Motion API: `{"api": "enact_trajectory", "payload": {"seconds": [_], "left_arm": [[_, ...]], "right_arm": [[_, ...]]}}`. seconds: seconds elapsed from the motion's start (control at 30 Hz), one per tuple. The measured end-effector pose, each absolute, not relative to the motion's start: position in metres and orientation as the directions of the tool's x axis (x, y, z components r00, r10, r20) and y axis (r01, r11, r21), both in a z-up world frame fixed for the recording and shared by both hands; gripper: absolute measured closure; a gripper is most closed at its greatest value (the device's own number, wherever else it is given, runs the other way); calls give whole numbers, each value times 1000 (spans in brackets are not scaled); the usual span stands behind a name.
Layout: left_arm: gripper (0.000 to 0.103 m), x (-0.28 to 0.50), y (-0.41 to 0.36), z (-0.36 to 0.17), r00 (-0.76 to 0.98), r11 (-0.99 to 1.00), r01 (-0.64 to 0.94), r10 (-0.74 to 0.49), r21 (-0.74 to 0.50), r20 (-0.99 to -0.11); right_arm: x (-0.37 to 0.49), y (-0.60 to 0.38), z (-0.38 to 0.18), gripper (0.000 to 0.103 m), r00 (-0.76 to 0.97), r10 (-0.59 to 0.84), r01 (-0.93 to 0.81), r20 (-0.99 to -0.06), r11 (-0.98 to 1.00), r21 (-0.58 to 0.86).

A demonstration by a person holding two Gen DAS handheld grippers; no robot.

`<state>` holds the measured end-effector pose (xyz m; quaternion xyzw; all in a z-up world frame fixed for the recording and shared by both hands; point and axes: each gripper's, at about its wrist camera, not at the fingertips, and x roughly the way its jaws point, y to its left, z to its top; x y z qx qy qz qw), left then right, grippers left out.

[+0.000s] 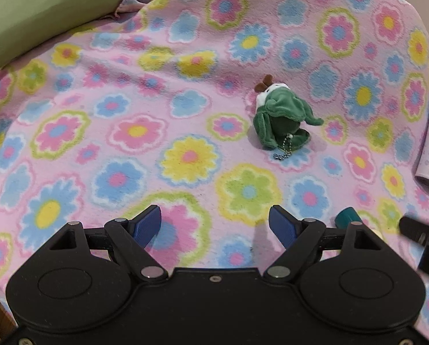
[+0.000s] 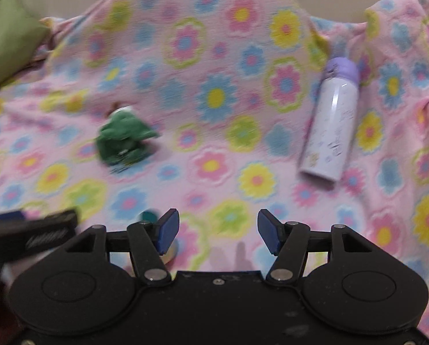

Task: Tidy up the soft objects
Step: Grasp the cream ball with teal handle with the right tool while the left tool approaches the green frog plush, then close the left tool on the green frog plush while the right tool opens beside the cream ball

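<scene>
Left tongs [image 1: 214, 224] released, nothing between blue pads. Right tongs [image 2: 218, 231] released, empty too. Green plush toy [image 1: 280, 116] lies on floral blanket [image 1: 128, 86], right of centre in left view, with bead chain [image 1: 283, 151]. Lilac bottle [image 2: 332, 123] lies well right of toy. Green pillow [image 1: 33, 8] upper left.

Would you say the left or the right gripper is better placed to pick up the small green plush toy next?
Probably left. The green plush toy lies nearly straight ahead of the open, empty left gripper. From the right gripper, also open and empty, it sits well off to the left.
</scene>
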<state>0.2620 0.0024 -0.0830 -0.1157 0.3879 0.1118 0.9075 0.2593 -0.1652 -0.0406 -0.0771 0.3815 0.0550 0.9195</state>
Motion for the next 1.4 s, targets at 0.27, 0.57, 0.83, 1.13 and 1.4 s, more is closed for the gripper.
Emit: {"api": "enact_trajectory", "payload": {"seconds": [0.27, 0.57, 0.83, 1.13, 1.4], "left_arm": [[25, 260, 6, -73, 676, 946, -300, 116, -127, -728], [25, 266, 7, -60, 686, 959, -242, 63, -146, -725], [25, 286, 6, -62, 677, 969, -215, 57, -123, -733], [25, 283, -18, -57, 704, 959, -230, 47, -165, -709], [15, 280, -31, -30, 763, 980, -155, 36, -128, -645]], "right_arm": [[261, -139, -62, 44, 660, 123, -239, -742, 970, -52], [263, -125, -61, 73, 671, 134, -343, -729, 928, -145], [308, -150, -61, 73, 732, 3, -268, -681, 920, -284], [336, -163, -59, 66, 754, 108, -198, -648, 978, -67], [322, -175, -58, 55, 783, 145, -197, -605, 980, -21]]}}
